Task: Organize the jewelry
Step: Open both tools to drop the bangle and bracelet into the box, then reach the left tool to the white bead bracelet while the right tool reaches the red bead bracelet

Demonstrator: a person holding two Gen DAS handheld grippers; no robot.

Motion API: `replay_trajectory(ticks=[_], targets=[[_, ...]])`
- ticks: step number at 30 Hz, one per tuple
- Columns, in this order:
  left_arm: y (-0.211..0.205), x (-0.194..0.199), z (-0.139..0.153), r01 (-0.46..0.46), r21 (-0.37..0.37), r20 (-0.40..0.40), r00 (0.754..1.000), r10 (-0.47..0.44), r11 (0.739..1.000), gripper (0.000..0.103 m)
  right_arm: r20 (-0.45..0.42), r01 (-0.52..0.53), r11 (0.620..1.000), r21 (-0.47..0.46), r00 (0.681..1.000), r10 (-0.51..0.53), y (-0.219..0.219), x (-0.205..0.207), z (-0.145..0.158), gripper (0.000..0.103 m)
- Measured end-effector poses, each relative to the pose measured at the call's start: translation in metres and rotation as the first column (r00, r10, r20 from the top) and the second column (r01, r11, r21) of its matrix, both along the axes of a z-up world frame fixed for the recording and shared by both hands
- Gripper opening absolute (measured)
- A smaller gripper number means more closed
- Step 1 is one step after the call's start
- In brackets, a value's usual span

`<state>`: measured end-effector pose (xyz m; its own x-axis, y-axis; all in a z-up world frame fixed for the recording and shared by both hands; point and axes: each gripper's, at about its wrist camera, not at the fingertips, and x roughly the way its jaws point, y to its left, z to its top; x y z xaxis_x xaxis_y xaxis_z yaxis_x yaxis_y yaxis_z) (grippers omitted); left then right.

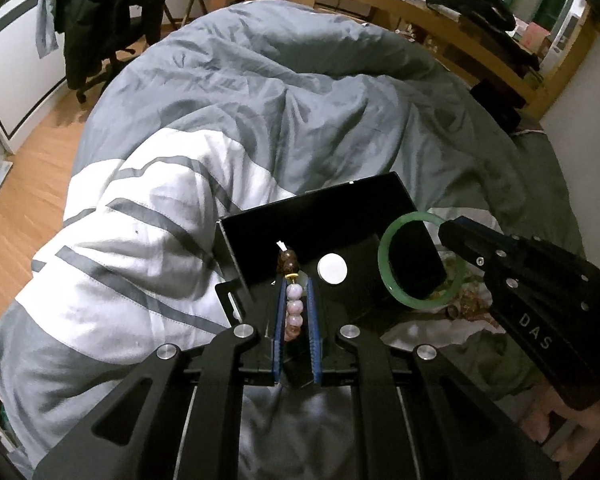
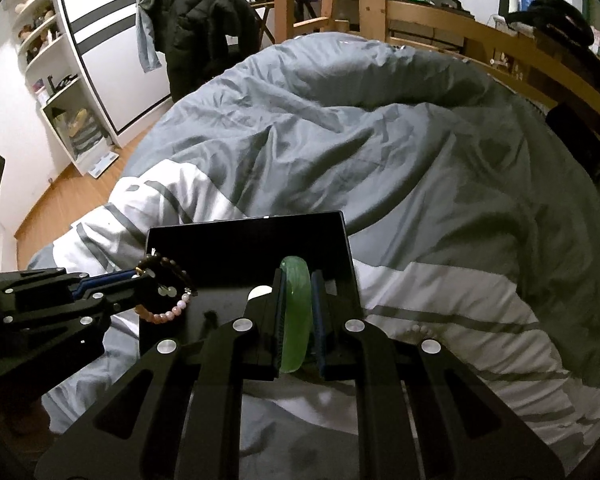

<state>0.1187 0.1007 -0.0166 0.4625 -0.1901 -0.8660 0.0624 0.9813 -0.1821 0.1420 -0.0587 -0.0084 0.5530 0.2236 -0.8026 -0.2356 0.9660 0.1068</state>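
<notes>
Jewelry is held in both tongs above an open black box (image 1: 332, 208) that sits on a rumpled grey and white quilt (image 1: 228, 92). In the left wrist view, the left gripper (image 1: 295, 292) is clamped on a bead bracelet (image 1: 293, 300), its pale pink beads stacked between the blue pads and a dark brown bead with a small white tag sticking out past the tips. From the right wrist view the same bracelet (image 2: 166, 292) hangs as a loop from the left gripper (image 2: 148, 280), over the left side of the box (image 2: 244, 240). The right gripper (image 2: 297, 312) is closed on a green bangle (image 2: 296, 312), gripped edge-on between its pads and held over the box's right half. In the left wrist view the bangle (image 1: 420, 264) shows as a full ring at the tip of the right gripper (image 1: 446, 228), near the box's right edge. A round white disc (image 1: 332, 269) lies inside the box between the two pieces. More beads lie on the quilt just right of the box, blurred.
</notes>
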Motion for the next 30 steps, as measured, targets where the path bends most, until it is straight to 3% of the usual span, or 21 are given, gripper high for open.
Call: replay_trajectory(ticks=[10, 12, 13, 18, 19, 24, 26, 30], targets=[[0.003, -0.002, 0.003, -0.013, -0.009, 0.008, 1.0, 0.013, 1.0, 0.012, -0.012, -0.013, 0.999, 0.035, 1.0, 0.013, 0.004, 0.001, 0.003, 0.014], [0.004, -0.002, 0.004, -0.019, -0.014, 0.011, 1.0, 0.02, 1.0, 0.028, -0.011, -0.009, 0.999, 0.04, 1.0, 0.01, 0.004, 0.002, 0.005, 0.014], [0.005, -0.003, 0.006, -0.023, -0.014, 0.023, 0.999, 0.024, 1.0, 0.044, -0.009, -0.007, 0.999, 0.042, 1.0, 0.007, 0.003, 0.002, 0.005, 0.014], [0.002, -0.005, 0.015, -0.013, -0.019, 0.057, 0.998, 0.014, 1.0, 0.057, -0.013, 0.002, 0.998, 0.058, 1.0, -0.001, -0.003, 0.0, 0.007, 0.014], [0.002, -0.005, 0.015, -0.012, -0.018, 0.062, 0.998, 0.013, 1.0, 0.066, -0.015, 0.005, 0.998, 0.06, 1.0, -0.004, -0.005, -0.001, 0.008, 0.014], [-0.002, -0.009, 0.023, 0.009, -0.032, 0.106, 0.994, -0.006, 0.999, 0.087, 0.015, 0.03, 0.997, 0.068, 0.999, -0.031, -0.025, -0.01, 0.014, 0.052], [-0.005, -0.011, 0.025, 0.022, -0.032, 0.125, 0.992, -0.018, 0.999, 0.091, 0.025, 0.05, 0.998, 0.049, 0.998, -0.051, -0.037, -0.014, 0.017, 0.054], [-0.017, -0.014, 0.026, 0.05, -0.028, 0.141, 0.989, -0.045, 0.998, 0.093, 0.063, 0.092, 0.996, 0.018, 0.994, -0.093, -0.069, -0.027, 0.027, 0.067]])
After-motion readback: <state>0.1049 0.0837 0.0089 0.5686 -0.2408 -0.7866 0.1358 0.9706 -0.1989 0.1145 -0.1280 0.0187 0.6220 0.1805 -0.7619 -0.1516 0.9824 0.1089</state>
